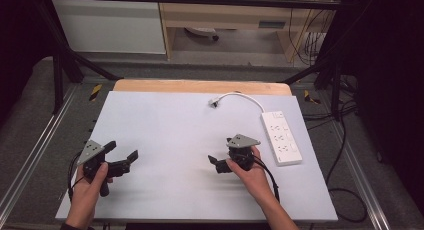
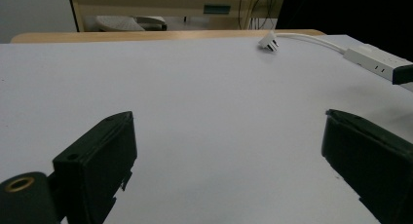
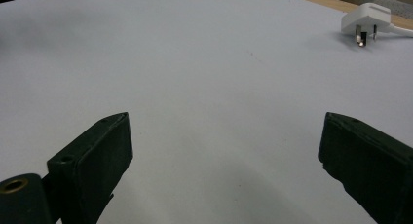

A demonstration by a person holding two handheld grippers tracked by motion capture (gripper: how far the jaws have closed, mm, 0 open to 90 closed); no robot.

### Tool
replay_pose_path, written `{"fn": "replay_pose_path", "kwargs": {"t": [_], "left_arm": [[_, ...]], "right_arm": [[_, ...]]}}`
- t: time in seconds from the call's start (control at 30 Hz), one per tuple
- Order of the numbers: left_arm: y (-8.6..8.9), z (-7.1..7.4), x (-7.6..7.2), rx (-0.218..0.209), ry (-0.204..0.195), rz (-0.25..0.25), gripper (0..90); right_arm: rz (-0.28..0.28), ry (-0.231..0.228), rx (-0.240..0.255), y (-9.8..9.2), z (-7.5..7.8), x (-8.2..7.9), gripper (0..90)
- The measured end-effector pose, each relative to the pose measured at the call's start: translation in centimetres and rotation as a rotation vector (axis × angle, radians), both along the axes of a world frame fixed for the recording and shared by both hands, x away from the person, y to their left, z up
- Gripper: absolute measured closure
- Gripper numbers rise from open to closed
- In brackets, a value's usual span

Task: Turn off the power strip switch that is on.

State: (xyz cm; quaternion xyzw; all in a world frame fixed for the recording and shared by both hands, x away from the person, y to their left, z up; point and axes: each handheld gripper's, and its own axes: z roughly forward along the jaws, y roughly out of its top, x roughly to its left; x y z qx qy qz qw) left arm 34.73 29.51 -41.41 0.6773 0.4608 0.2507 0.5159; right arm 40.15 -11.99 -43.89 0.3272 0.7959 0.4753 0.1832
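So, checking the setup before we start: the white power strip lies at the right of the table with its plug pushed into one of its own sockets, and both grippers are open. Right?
Not quite. The plug lies loose on the table, away from the power strip, as the high view shows. Left gripper and right gripper are open.

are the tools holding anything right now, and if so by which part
Nothing is held. The left tool and the right tool both stand open over the bare white table, apart from the plug and power strip.
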Motion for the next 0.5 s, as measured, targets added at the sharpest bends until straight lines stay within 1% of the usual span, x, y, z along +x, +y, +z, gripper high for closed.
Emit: {"fn": "replay_pose_path", "kwargs": {"t": [0.03,0.2,0.5], "left_arm": [[-0.17,-0.02,0.03,0.011,0.004,-0.007,5.8],[-0.3,0.04,-0.13,0.005,-0.001,-0.013,5.6],[-0.41,0.05,-0.14,0.004,-0.003,-0.017,5.6]], "right_arm": [[0.0,0.0,0.001,0.01,0.02,-0.02,6.0],[0.0,-0.013,-0.008,0.13,0.24,-0.2,5.6],[-0.01,-0.011,-0.007,0.22,0.63,-0.23,5.6]]}}
